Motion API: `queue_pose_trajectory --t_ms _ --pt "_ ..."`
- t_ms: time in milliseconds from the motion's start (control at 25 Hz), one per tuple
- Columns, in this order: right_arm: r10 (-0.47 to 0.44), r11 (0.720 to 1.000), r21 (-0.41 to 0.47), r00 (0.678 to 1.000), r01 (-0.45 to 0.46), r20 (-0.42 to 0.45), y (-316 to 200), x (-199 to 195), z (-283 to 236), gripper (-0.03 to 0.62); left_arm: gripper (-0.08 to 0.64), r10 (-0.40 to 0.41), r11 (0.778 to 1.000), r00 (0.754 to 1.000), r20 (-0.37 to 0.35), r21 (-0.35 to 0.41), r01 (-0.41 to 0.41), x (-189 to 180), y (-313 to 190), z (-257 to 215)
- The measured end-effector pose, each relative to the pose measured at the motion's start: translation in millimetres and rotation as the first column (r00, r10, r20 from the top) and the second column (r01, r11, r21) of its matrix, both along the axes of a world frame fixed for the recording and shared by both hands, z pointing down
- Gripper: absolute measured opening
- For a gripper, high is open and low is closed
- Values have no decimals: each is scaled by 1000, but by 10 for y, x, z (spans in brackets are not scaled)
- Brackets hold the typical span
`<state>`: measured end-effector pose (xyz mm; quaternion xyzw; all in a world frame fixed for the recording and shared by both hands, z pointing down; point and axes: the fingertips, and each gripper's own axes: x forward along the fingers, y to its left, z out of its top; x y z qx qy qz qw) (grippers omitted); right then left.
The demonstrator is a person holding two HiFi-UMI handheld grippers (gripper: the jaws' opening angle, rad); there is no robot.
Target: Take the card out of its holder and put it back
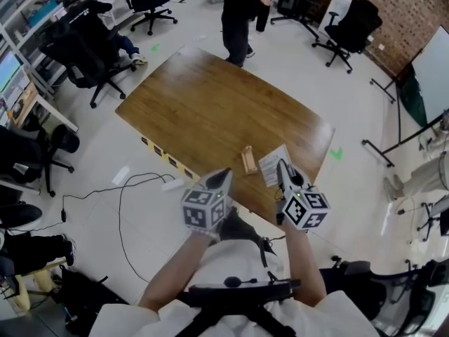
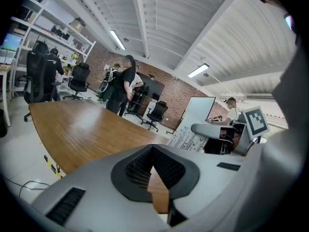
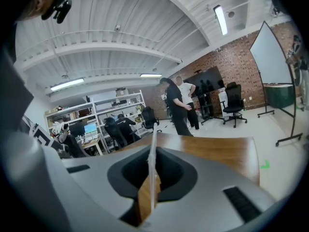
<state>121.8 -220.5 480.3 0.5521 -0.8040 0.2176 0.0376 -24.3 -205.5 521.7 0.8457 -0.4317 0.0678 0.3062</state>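
Note:
A small wooden card holder (image 1: 248,160) lies on the brown table (image 1: 203,104) near its front right corner. Just right of it, a white printed card (image 1: 272,166) is lifted off the table, and my right gripper (image 1: 281,164) is shut on it. In the right gripper view the card (image 3: 154,137) stands edge-on, pinched between the jaws of the right gripper (image 3: 153,151). My left gripper (image 1: 226,173) hovers at the table's front edge, left of the holder, shut and with nothing in it (image 2: 153,148). The left gripper view also shows the card (image 2: 188,138) off to the right.
A person (image 1: 238,12) stands at the table's far end. Office chairs (image 1: 84,48) and a seated person are at the left, more chairs (image 1: 351,27) at the back right. A whiteboard (image 1: 431,76) stands right. A cable (image 1: 126,202) runs over the floor.

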Motion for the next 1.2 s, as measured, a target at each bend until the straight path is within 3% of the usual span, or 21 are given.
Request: queue_pose_trajectory --t_ms 240,400,800,1200 --pt "81 996 -50 994 -78 69 314 124 180 20 -5 19 1000 999 -38 -6 -20 2 156 14" --pt "72 996 -65 995 -68 71 362 67 219 20 -5 21 1000 999 -36 2 -21 -34 194 1" --pt "43 998 35 999 -45 32 220 -39 -174 20 -3 -11 999 1000 -20 41 12 -158 114 -80" --pt "35 998 60 999 -36 18 155 -25 -267 20 -3 -6 999 1000 -8 51 7 -119 101 -85"
